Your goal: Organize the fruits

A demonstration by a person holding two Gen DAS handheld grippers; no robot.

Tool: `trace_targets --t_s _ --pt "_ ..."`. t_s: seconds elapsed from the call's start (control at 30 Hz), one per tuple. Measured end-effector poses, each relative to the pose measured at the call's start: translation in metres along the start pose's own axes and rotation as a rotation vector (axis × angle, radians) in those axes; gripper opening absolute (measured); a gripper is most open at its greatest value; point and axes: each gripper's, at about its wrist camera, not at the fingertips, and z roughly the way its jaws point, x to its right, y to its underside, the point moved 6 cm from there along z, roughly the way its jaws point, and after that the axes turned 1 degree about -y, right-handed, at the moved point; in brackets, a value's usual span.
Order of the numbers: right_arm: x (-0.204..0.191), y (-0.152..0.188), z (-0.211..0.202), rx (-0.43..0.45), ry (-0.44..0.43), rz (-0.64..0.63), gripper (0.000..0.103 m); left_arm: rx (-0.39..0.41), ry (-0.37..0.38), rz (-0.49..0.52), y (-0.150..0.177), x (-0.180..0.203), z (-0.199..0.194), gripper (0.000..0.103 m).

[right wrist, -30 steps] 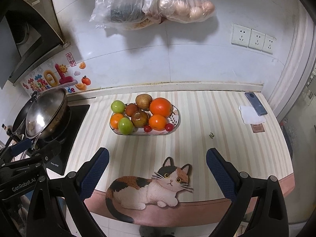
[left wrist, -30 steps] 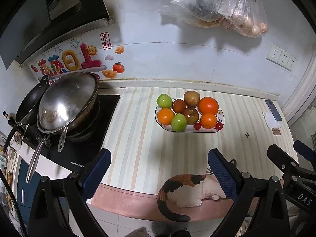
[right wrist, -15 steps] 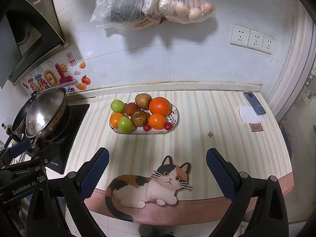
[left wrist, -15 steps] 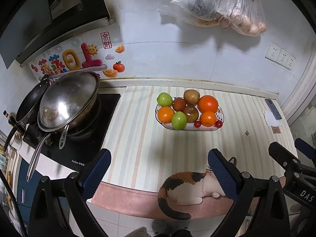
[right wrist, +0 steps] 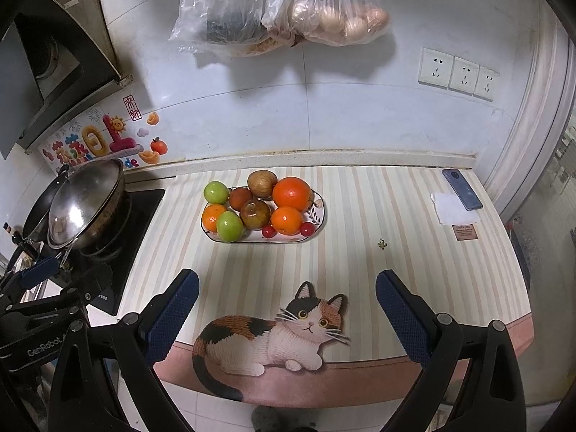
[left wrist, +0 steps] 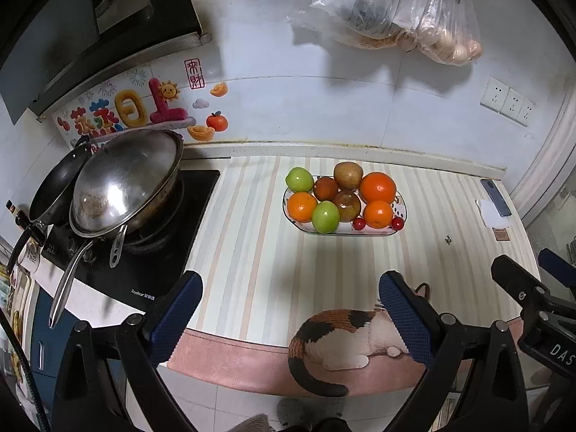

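the plate [right wrist: 318, 216] heaped with fruit [right wrist: 291, 193] sits on the striped mat [right wrist: 360, 252], ahead of both claws and a little left of the right gripper [right wrist: 286, 307]. left gripper [left wrist: 289, 309] and right both gape wide, holding nothing. a wok [left wrist: 126, 183] stands far left.

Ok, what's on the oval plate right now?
The plate holds three oranges, two green apples, three brownish fruits and two small red ones. Anything beneath the pile is hidden.
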Motion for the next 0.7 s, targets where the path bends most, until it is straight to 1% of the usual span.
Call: trace_targets --t_s 0.7 --pt "0.002 0.002 -0.012 0.009 -0.001 0.005 0.101 0.032 0.023 0.010 0.000 0.005 -0.018 0.101"
